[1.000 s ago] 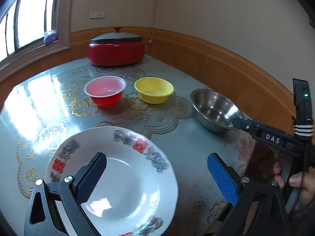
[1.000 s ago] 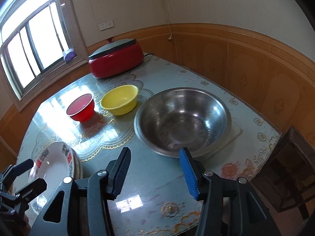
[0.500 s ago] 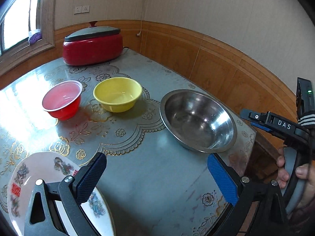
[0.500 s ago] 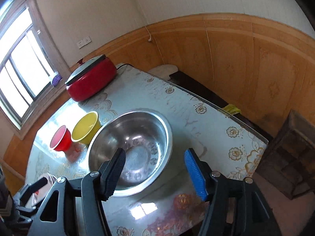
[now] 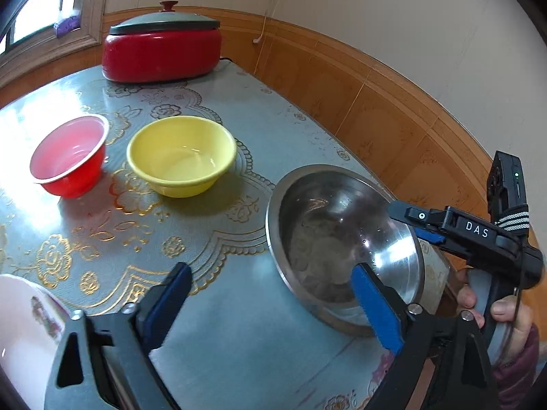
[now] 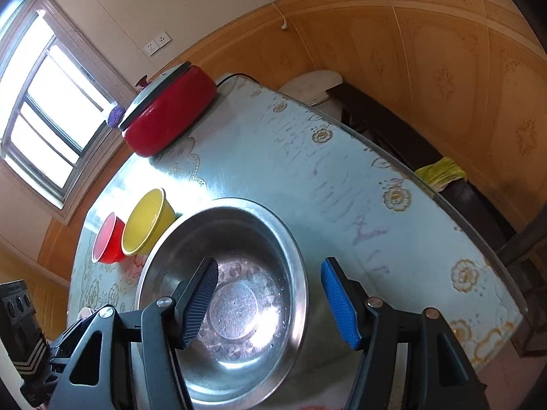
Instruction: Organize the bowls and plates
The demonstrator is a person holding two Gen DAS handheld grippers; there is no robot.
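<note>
R gripper (image 6: 270, 302) is wide open, nothing held. Its two fingers straddle the near-right rim of the steel bowl (image 6: 239, 239): the dark-padded finger sits over the bowl's inside, the blue-padded finger (image 6: 340, 304) sits outside the rim, over the table (image 6: 342, 177). Can't tell whether either pad touches the metal. Bowl stands upright on the table, w/ its flat bottom showing just beyond the dark pad.

L gripper (image 5: 270, 302) also wide open, empty. Bare tablecloth lies between its pads. The steel bowl (image 5: 328, 232) is ahead and to the right of the jaws, w/ the right blue pad (image 5: 374, 311) overlapping the bowl's near rim in view; contact can't be told. Seen from the L cam, the R gripper (image 5: 427, 227) reaches in over the bowl's right edge, held by a hand (image 5: 495, 311) at the frame's lower right.

Yellow bowl (image 5: 181, 155) sits well ahead of the L jaws, slightly left; red bowl (image 5: 70, 155) is just beside it, further left, apart from it. A white patterned plate (image 5: 24, 328) is at the far left of the L jaws, only its edge in frame. Red lidded cooker (image 5: 160, 48) stands at the far end of the table, well beyond both bowls, near the window (image 6: 44, 109).
</note>
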